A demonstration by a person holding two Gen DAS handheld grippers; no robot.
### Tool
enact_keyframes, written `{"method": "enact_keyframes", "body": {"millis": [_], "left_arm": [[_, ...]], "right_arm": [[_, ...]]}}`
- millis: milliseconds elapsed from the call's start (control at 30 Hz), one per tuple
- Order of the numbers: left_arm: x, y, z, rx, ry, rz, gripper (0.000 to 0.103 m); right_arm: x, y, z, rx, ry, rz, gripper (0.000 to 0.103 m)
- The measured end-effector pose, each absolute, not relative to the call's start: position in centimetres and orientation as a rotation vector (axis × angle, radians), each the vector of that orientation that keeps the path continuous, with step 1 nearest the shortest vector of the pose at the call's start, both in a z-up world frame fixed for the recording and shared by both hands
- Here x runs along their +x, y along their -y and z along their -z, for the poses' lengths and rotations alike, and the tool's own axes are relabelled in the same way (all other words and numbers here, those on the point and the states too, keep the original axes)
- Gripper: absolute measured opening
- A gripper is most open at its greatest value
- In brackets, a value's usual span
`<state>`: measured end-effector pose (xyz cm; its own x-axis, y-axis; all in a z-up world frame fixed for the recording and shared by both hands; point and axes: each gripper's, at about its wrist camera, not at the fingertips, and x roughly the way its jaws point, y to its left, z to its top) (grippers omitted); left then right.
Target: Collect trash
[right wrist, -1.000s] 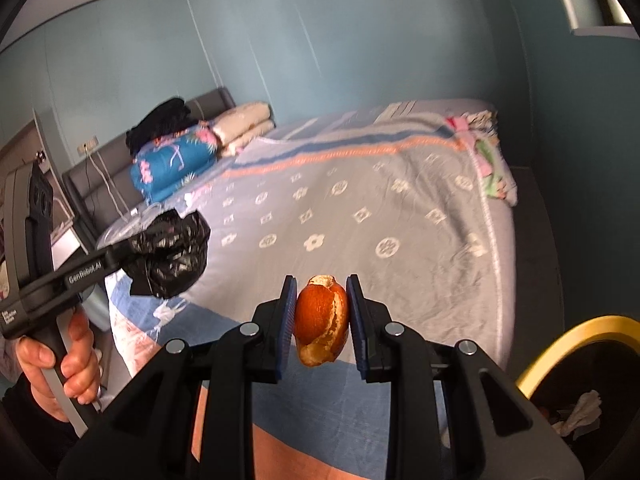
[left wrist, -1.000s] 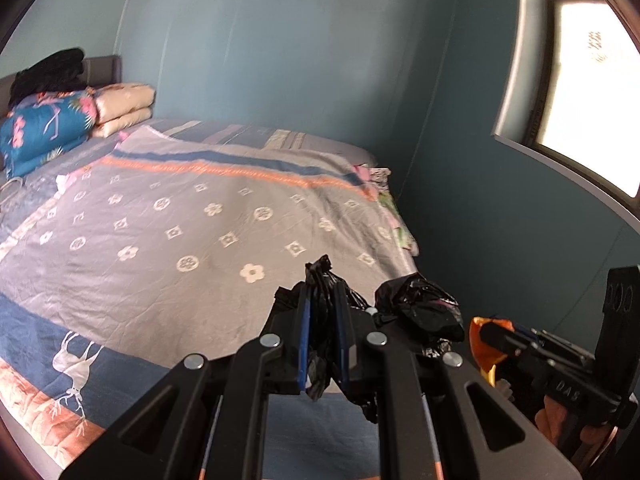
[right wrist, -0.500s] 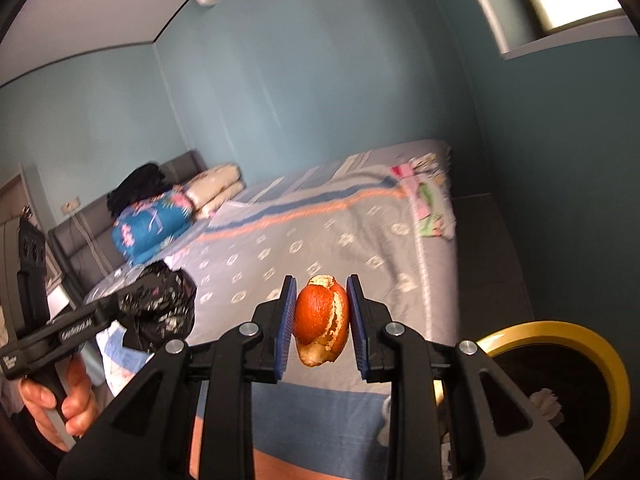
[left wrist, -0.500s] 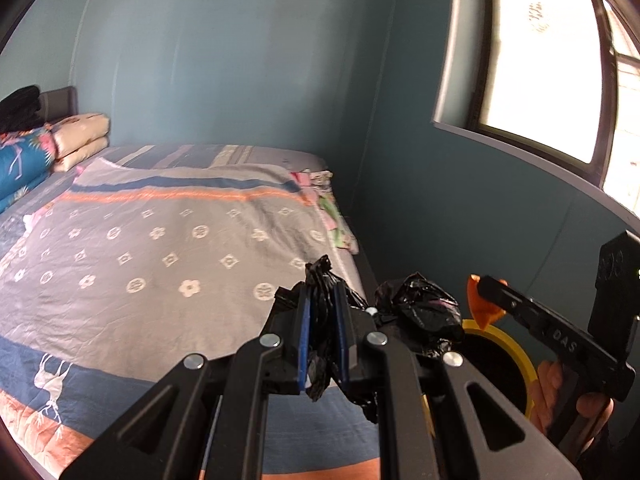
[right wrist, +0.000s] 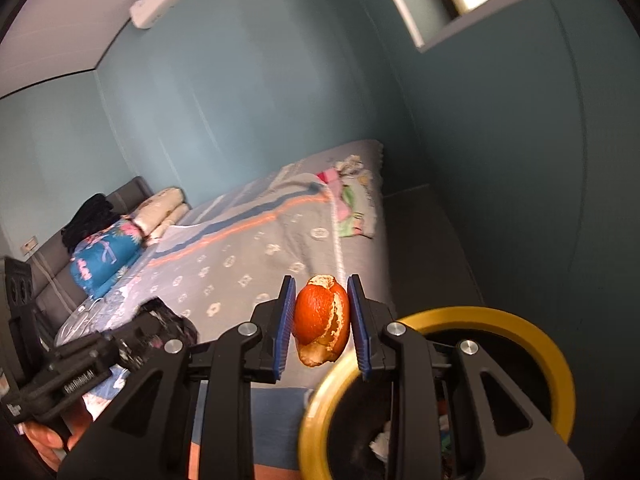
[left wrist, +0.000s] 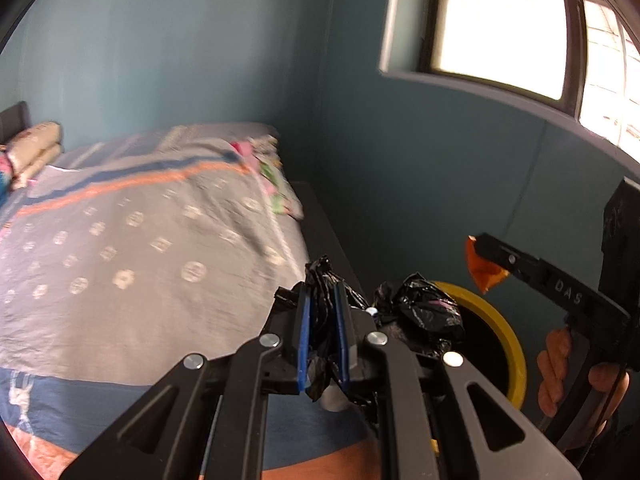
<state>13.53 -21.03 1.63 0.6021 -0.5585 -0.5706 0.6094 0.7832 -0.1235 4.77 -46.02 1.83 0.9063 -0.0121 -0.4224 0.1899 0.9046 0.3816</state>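
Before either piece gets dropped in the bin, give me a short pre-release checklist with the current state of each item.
1. Right hand-held gripper pinches the orange peel firmly between both pads: ok.
2. Left hand-held gripper is shut on the crumpled black plastic bag: ok.
3. Yellow-rimmed bin is open, with some trash already inside: ok.
4. Orange peel is directly above the opening: cannot tell; it appears near the rim's far edge.
5. Black plastic bag is above the opening: cannot tell; the bin shows just behind it in the left wrist view.
6. Views are sharp enough to judge alignment: not ok, motion blur.
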Motion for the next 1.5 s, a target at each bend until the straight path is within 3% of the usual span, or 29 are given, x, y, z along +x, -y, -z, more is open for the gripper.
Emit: {"method": "enact_keyframes", "body": {"millis": [467, 733, 1133, 1500], "left_arm": [[13.0, 28.5, 4.9, 0.134, -0.815, 0.809, 0.011], [13.1, 28.2, 5.0, 0.124, -0.820, 0.801, 0.039], [13.0, 21.9, 2.9, 0.046, -0.757, 0.704, 0.041], [11.7, 9.8, 2.3, -0.015, -0.714, 0.432, 0.041]], "right_arm": [[4.0, 52.4, 2.7, 0.525, -0.523, 0.234, 0.031], [3.7, 53.3, 3.4, 0.563, -0.501, 0.265, 0.045], [5.0, 50.7, 0.9, 0.496, -0.483, 0.221, 0.046], [11.4, 38.9, 1.0, 0.335, -0.623, -0.043, 0.046]]}}
